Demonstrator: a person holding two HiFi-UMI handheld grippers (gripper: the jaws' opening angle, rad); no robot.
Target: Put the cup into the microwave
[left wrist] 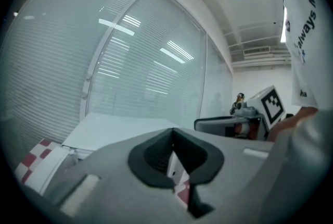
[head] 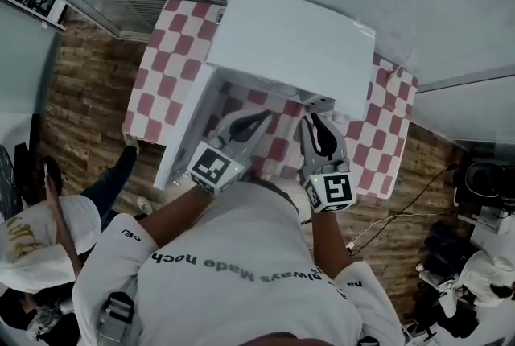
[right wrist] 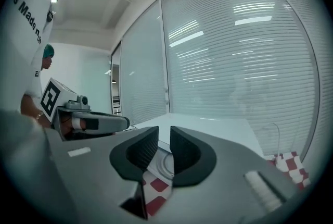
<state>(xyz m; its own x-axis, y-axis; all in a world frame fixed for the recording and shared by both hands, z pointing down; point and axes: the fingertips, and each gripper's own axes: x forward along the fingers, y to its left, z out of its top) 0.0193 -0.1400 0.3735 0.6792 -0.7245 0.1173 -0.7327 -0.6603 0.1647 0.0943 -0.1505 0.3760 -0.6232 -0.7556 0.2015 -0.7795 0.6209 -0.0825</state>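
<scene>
Left gripper (left wrist: pixel 173 133) jaws pressed together, empty; right gripper (right wrist: pixel 164 140) jaws slightly parted, nothing between. Both hover side by side before the white microwave (head: pixel 290 47) on the checkered tablecloth (head: pixel 157 83).

The microwave's (head: pixel 291 47) top hides its inside.

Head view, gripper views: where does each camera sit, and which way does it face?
Head view: on the head, facing steeply down at microwave and checkered table; shirt, left tool, right tool show.
Left gripper view: on the left tool, facing the blinds; right tool, shirt show.
Right gripper view: on the right tool, facing the blinds; left tool shows.
Shared: microwave top, blinds.
</scene>
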